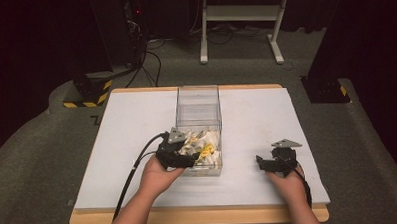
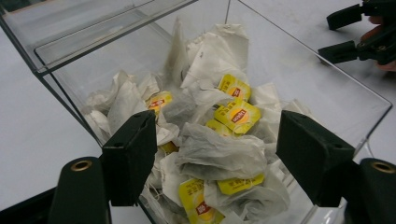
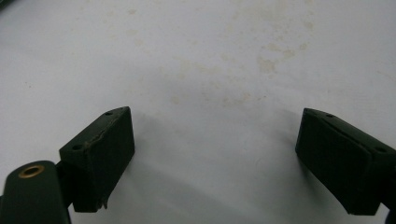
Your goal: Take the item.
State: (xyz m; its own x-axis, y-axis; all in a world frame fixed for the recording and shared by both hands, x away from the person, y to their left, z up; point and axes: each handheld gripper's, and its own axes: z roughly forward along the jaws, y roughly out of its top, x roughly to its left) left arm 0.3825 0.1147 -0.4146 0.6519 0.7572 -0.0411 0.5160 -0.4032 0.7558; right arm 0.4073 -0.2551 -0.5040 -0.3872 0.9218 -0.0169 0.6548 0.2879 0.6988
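Covering most of the table (image 1: 137, 124), a white sheet is seen; a clear box (image 1: 198, 99) at its centre holds heaped tea bags (image 2: 219, 154). The left gripper (image 2: 217, 156) is poised over them, jaws apart; the right gripper (image 3: 215, 158), jaws apart, is kept above bare sheet. Several tangled bags may be lifted together.

Tea bags (image 2: 219, 154) in box (image 1: 198, 99), mid-table (image 1: 127, 144)
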